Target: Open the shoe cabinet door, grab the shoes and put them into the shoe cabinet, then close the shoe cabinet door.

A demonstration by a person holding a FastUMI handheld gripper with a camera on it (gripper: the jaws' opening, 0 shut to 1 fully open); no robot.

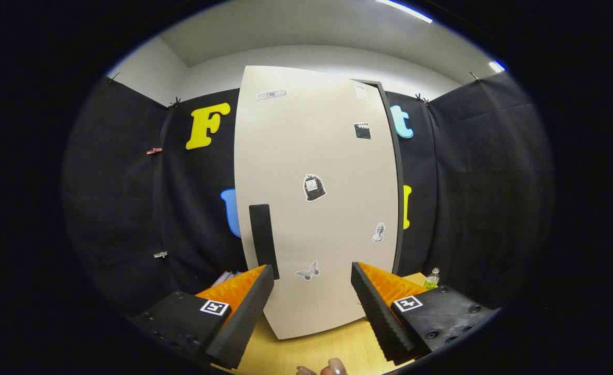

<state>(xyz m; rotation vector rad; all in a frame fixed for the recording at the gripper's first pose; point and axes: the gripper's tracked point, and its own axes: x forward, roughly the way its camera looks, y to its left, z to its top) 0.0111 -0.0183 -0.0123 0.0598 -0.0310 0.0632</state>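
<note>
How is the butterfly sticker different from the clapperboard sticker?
The butterfly sticker is pale, low on the door, just ahead of the open gripper. The clapperboard sticker is dark, squarish and high up, far from the handle. Both are stuck flat on the door.

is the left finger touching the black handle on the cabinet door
Cannot tell. In the gripper view the open gripper has its left finger tip overlapping the bottom of the black handle on the cabinet door, but depth is unclear.
</note>
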